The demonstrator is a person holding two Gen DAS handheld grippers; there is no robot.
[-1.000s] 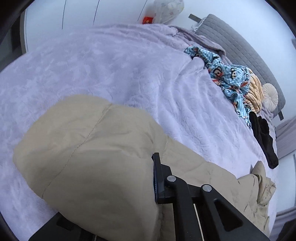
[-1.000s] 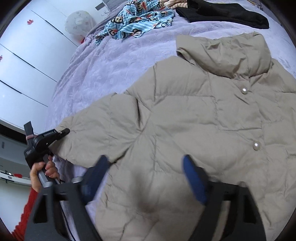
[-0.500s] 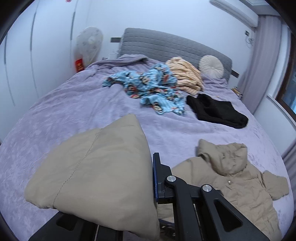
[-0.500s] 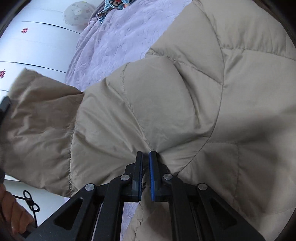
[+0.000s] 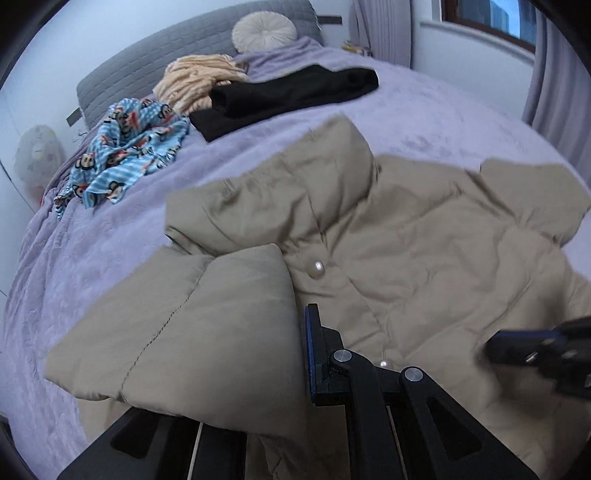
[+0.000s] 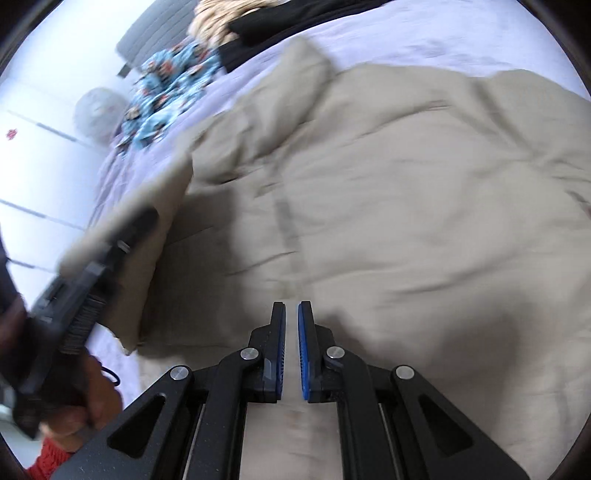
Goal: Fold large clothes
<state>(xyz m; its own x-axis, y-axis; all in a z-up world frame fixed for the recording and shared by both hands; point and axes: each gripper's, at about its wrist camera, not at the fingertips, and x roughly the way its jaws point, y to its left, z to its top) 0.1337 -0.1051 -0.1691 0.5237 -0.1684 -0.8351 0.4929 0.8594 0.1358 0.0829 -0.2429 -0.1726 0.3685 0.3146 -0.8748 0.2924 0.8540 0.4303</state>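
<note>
A beige puffer jacket (image 5: pixel 424 258) lies front up on the lilac bedspread (image 5: pixel 92 277), collar (image 5: pixel 295 184) toward the headboard, a pearl button (image 5: pixel 316 267) showing. My left gripper (image 5: pixel 299 317) is shut on the jacket's sleeve (image 5: pixel 192 325), which drapes over its left finger and hides it. The sleeve hangs above the jacket's front. In the right wrist view the left gripper (image 6: pixel 140 221) appears blurred at the left with the sleeve. My right gripper (image 6: pixel 291 306) hovers over the jacket's body (image 6: pixel 369 184), pads nearly touching; no fold shows pinched between them. It also shows blurred at the edge of the left wrist view as the right gripper (image 5: pixel 495 343).
Behind the jacket lie a black garment (image 5: pixel 288 96), a blue cartoon-print cloth (image 5: pixel 125 147) and a peach striped cloth (image 5: pixel 195 77). A round cushion (image 5: pixel 264 33) leans on the grey headboard (image 5: pixel 147 62). A person's hand (image 6: pixel 96 391) holds the left gripper.
The left gripper has swung the sleeve from the bed's left side across onto the jacket's front. The right gripper closed on a jacket fold, then came away over the flat body.
</note>
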